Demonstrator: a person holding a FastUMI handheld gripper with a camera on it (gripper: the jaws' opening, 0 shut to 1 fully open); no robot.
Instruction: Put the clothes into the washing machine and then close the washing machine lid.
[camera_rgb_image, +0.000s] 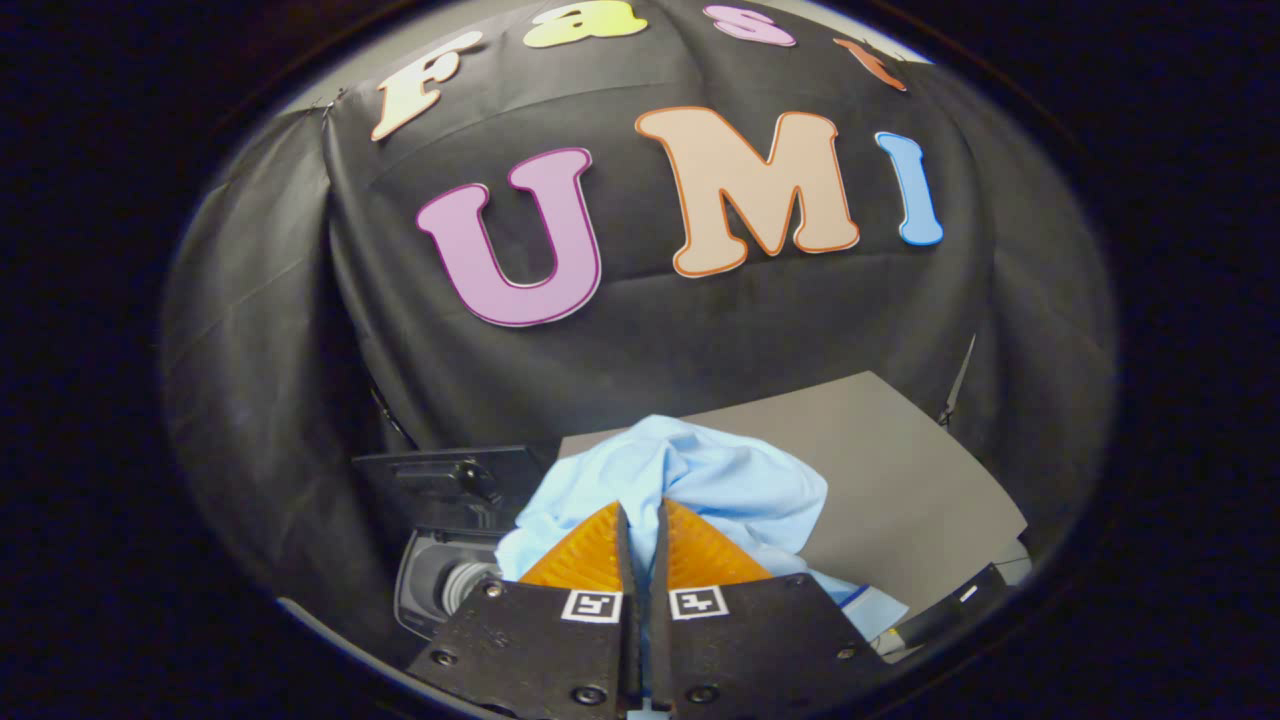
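Pinching pale blue garment (690, 475), fingers (600, 555) nearly closed; washing machine (450, 570) apparently alongside.

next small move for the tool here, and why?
Probably carry the light blue garment left and down over the washing machine opening. The tool looks closed on a fold of it, the cloth hangs lifted, and the lid stands open.
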